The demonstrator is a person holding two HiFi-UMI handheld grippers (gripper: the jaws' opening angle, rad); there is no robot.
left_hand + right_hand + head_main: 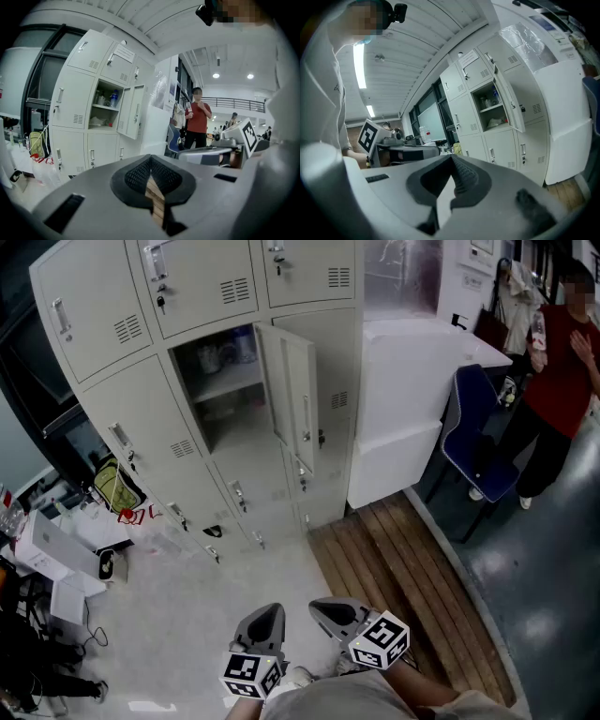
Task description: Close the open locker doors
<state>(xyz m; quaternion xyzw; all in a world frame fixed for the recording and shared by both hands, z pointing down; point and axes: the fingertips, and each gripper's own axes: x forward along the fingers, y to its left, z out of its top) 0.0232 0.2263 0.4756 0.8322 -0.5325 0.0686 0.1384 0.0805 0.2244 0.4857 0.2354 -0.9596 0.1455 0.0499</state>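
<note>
Status check: the left hand-held gripper (270, 615) is riding low in front of the wearer with its jaws pressed together on nothing, and the right hand-held gripper (330, 610) is sitting just beside it doing the same, tips meeting and empty. Both are pointing toward the bank of lockers (141, 418), which I'm guessing is just a carry pose while lining up, since nothing needs pinching for a push. Out past them, the one open locker door (298, 399) is swinging out from the middle column, hinged on its right side and standing nearly edge-on to the head view, well apart from both grippers. Its compartment (220, 395) is showing a shelf (225, 379) with what look like bottles (232, 348) on it. Every other door I can see is sitting flush. Off to the right, wooden planking (403, 577) is running along the floor, with a blue chair (478, 427) and a person in red (562, 362) standing clear of the door's swing. Closing hasn't started yet, I'd say; the outer face of that door is looking like the spot to nudge.
</note>
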